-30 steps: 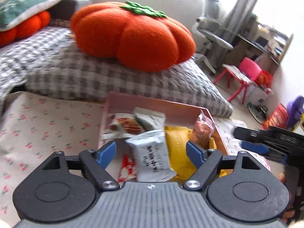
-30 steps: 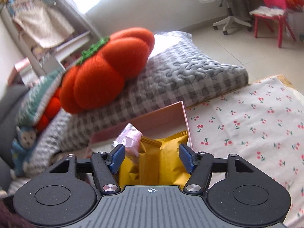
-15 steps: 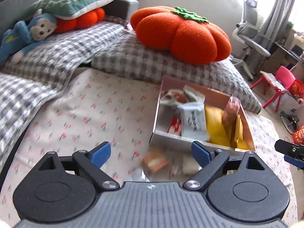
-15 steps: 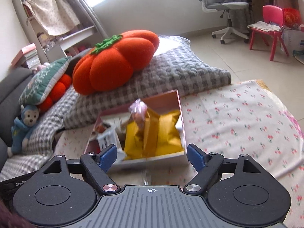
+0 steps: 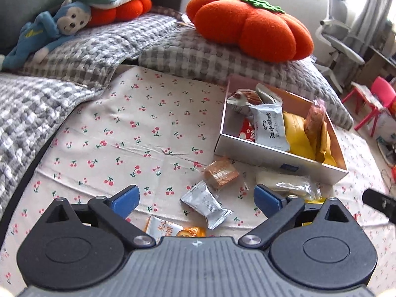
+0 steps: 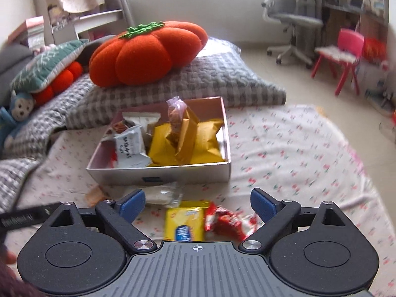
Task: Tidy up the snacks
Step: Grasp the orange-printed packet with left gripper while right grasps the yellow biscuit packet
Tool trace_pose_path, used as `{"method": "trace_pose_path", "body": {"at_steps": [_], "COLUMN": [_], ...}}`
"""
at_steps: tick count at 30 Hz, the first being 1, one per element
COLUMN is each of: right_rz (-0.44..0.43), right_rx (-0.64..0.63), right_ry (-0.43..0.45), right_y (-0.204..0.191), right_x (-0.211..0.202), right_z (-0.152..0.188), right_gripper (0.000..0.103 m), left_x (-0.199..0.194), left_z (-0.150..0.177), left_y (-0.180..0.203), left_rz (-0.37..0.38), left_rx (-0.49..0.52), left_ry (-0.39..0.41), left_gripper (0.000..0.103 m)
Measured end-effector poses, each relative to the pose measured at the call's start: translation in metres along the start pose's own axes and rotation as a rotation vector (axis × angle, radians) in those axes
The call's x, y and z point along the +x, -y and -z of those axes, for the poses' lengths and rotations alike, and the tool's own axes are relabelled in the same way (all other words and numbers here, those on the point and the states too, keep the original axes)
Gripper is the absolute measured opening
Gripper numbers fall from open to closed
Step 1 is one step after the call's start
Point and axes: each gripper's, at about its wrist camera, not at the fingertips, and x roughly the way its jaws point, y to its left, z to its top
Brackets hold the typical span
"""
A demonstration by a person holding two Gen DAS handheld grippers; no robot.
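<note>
The left gripper (image 5: 195, 196) has just been opening and stands wide apart with nothing between its pads, over loose snacks on the cherry-print sheet (image 5: 128, 133): a silver packet (image 5: 206, 204), an orange-and-white packet (image 5: 163, 227) nearest, and a brown wrapped biscuit (image 5: 220, 173) just beyond. The right gripper (image 6: 198, 204) has likewise been opening, empty, above a yellow packet (image 6: 184, 224) and a red wrapper (image 6: 226, 221) lying side by side. Farther on sits the open box (image 6: 160, 174), holding a white packet (image 5: 269, 126), yellow bags (image 6: 183, 146) and other snacks. A clear-wrapped snack (image 5: 287, 183) lies against its near wall. Behind, a pumpkin cushion (image 5: 250, 27) rests on a checked pillow (image 5: 193, 57).
</note>
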Motion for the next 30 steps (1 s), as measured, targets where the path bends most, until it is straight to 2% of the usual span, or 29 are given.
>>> {"method": "trace_pose_path", "body": {"at_steps": [8,12,14,16,20,22,25,30], "right_rz": [0.067,0.119,0.098,0.078,0.076,0.055,0.015,-0.054], "right_rx": [-0.002,0.124,0.187,0.212,0.165,0.152,0.162,0.197], "right_ry": [0.010,-0.003,-0.048,-0.099,-0.121,-0.128,-0.160,-0.199], "right_y": [0.015,0.035,0.045,0.049,0.041,0.037,0.036,0.037], "right_x": [0.001,0.006,0.013,0.021,0.027,0.028,0.034,0.040], "right_z": [-0.003,-0.005,-0.004,-0.002,0.001,0.001,0.002,0.004], "right_gripper": [0.097,0.097,0.097,0.097,0.097,0.097,0.097,0.097], "left_x": [-0.006,0.000,0.003,0.004,0.014,0.022,0.029,0.032], "left_z": [-0.001,-0.005,-0.006,-0.008,-0.008,-0.004,0.001,0.002], "left_y": [-0.005,-0.023,-0.036,-0.044,-0.052,-0.052,-0.047,-0.035], "left_rz": [-0.009,0.000,-0.014,-0.024,0.054,0.060,0.048,0.037], "left_rx": [-0.001,-0.088,-0.156,-0.160,-0.171,-0.180,-0.149,-0.076], "left_ry": [0.020,-0.012,-0.019,-0.023,-0.081,-0.122,-0.160,-0.160], "left_gripper": [0.101,0.102,0.101,0.101,0.101,0.101,0.100,0.100]}}
